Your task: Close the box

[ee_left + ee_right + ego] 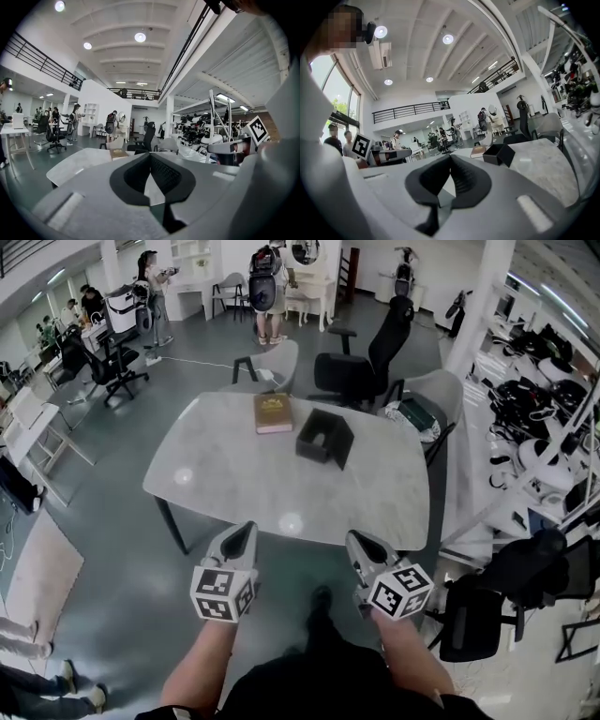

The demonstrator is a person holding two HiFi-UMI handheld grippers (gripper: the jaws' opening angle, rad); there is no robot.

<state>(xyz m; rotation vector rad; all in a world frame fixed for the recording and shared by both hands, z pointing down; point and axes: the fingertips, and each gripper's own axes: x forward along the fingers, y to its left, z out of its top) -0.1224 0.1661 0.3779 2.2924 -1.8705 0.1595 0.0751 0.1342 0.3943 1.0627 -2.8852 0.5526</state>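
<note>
A black box [324, 438] with its lid open stands on the far half of the pale table [234, 493]; it also shows in the right gripper view, box [499, 154]. My left gripper [246, 530] hangs shut and empty just short of the table's near edge. To its right my right gripper [356, 539] is likewise shut with nothing in it. Both are well apart from the box. In the left gripper view the jaws [150, 155] meet at their tips and hide the box.
A brown book [273, 412] lies left of the box. Chairs [356, 367] stand at the table's far side and another black chair [487, 601] at the near right. Racks of equipment [539, 409] line the right; several people stand at desks far left.
</note>
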